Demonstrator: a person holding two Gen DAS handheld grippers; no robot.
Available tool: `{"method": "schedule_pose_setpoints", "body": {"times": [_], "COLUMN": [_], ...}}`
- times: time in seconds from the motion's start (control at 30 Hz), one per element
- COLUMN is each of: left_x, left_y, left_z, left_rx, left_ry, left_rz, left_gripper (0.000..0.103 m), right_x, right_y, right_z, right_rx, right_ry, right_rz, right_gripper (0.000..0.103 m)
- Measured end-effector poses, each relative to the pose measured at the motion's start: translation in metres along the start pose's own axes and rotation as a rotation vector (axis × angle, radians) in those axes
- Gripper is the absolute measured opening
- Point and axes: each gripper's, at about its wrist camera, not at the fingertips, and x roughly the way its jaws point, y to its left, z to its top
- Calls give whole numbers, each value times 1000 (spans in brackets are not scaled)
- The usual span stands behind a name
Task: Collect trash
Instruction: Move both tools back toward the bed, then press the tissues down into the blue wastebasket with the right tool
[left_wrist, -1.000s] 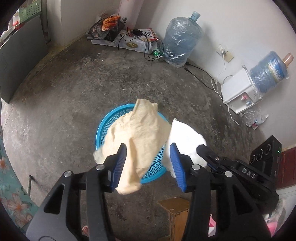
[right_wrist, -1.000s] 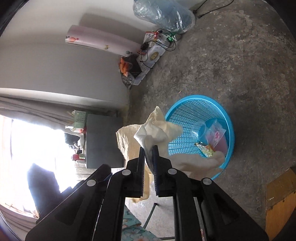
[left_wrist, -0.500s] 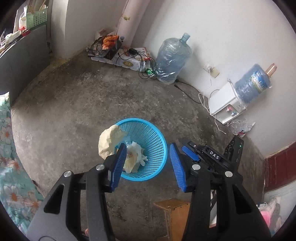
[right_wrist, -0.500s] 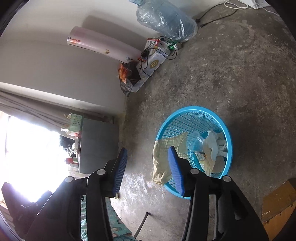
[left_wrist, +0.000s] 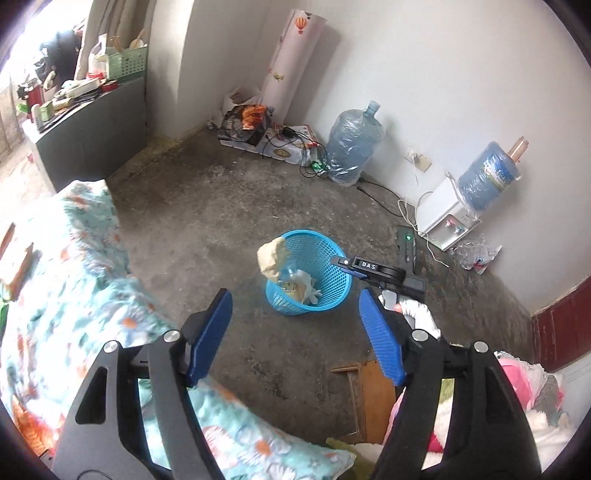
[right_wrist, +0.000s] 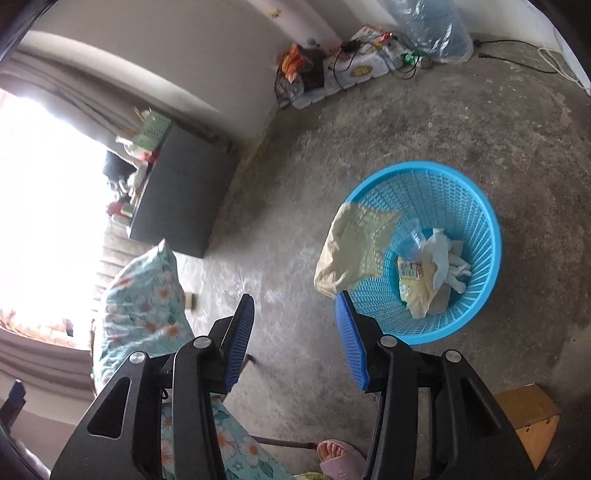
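I see the blue mesh basket (right_wrist: 461, 206) upright on the concrete floor (left_wrist: 192, 221), mouth up. A beige plastic bag (right_wrist: 351, 251) droops lengthwise over its rim. My left claw (left_wrist: 295, 336) is opening, empty; my right claw (right_wrist: 295, 343) stands apart, empty.

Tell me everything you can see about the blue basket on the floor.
The blue basket is a round plastic bin with lattice walls and a solid rim. It stands upright on the bare concrete floor. A beige bag hangs over its rim, half inside, half outside. At the bottom lie crumpled white paper, a clear plastic cup and a small printed wrapper. No hand-held gripper touches it.
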Motion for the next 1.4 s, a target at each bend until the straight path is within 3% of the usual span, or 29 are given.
{"method": "schedule_pose_setpoints", "body": {"times": [0.13,0.3,0.53,0.63,0.83,0.9,1.0,1.13,1.2,1.27,1.4], "left_x": [-55,-111,-146,-152,-151,-153,-158,-162,-161,-160,-159], "left_y": [44,95,139,149,164,165,164,164,166,169,176], "left_z": [-22,-50,-75,-83,-95,-96,-96,-97,-99,-100,-102], "left_rx": [-73,-157,-238,-252,-287,-296,-292,-290,-298,-310,-330], "left_ry": [-43,-86,-103,-111,-110,-116,-125,-132,-126,-119,-120], "left_rz": [50,125,183,205,213,206,207,216,216,217,223], "left_gripper": [73,73,73,73,73,73,73,73,73,73,73], "right_x": [64,132,188,196,191,190,195,207,210,212,199], "right_y": [12,8,-2,-9,-28,-33,-36,-39,-41,-45,-47], "right_z": [12,21,26,25,27,29,31,33,33,32,33], "right_rx": [-17,-18,-28,-14,57,88,100,106,107,124,115], "right_ry": [100,138,166,168,147,140,130,133,134,149,126], "right_rz": [-49,-148,-251,-255,-199,-177,-217,-240,-235,-199,-186], "right_gripper": [45,43,26,7,6,8,36,38,27,6,3]}}
